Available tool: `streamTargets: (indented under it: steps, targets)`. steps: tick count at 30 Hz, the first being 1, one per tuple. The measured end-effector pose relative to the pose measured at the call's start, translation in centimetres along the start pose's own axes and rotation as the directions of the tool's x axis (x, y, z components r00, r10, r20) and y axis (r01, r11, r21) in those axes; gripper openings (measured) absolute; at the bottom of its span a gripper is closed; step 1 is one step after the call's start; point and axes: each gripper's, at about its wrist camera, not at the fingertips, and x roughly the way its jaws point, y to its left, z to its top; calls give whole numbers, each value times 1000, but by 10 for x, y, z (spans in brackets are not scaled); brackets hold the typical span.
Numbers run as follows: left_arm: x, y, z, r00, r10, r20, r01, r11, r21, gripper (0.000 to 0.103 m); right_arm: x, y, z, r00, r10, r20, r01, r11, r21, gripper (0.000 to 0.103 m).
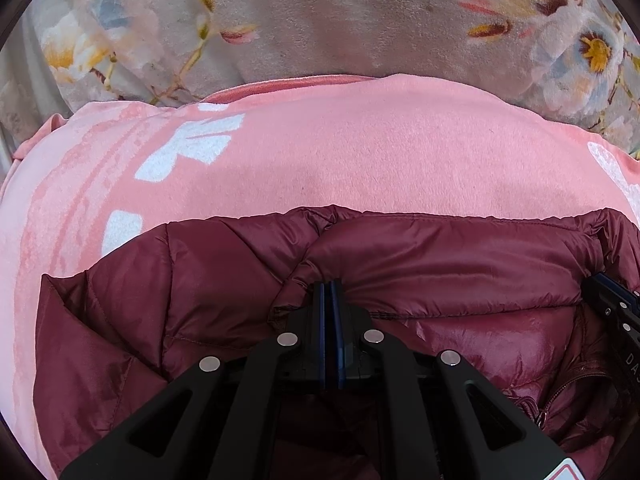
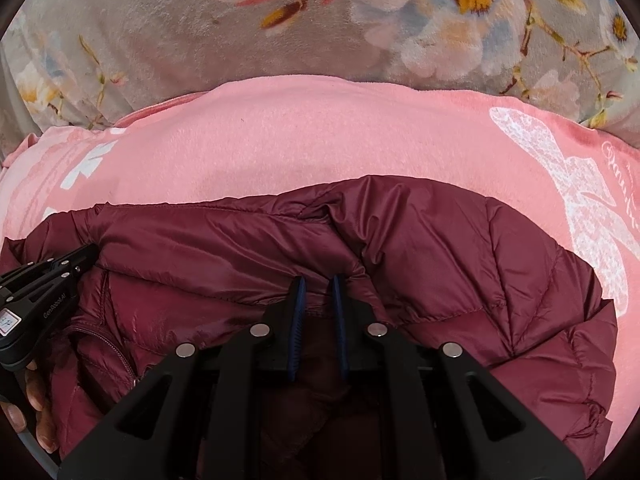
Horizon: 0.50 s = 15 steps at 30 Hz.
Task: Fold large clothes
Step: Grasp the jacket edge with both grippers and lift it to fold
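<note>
A dark red quilted puffer jacket (image 1: pixel 440 264) lies spread in front of both grippers, collar edge away from me. My left gripper (image 1: pixel 329 286) is shut, its blue pads pinching a fold of the jacket near the collar. In the right wrist view the jacket (image 2: pixel 440 248) bunches up around my right gripper (image 2: pixel 317 286), whose pads stand slightly apart with a thick fold of red fabric clamped between them. The left gripper (image 2: pixel 52 276) shows at the left edge there, held by a hand (image 2: pixel 36 400). The right gripper's body (image 1: pixel 616 312) shows at the right edge of the left wrist view.
Under the jacket lies a pink cloth (image 1: pixel 360 152) with white prints, also seen from the right wrist (image 2: pixel 300 140). Beyond it spreads a plush grey floral blanket (image 1: pixel 320 20), (image 2: pixel 140 40). The jacket's zipper (image 1: pixel 536 408) runs between the two grippers.
</note>
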Motion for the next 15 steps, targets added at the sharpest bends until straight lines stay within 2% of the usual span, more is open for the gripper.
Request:
streamTargets:
  steps: [8, 11, 13, 15]
  targets:
    - [1, -4, 0, 999, 32, 2, -32, 999, 21, 9, 1, 2, 1, 1000, -16, 2, 16, 1000, -17, 13]
    - [-2, -9, 0, 997, 77, 8, -77, 996, 47, 9, -2, -9, 2, 999, 49, 6, -49, 998, 24, 16]
    - [-16, -7, -6, 993, 119, 4, -119, 992, 48, 10, -23, -23, -4, 997, 73, 15, -74, 994, 85, 16]
    - [-43, 3, -19, 999, 45, -2, -45, 999, 17, 10, -62, -41, -18, 993, 111, 51, -117, 983, 144, 33]
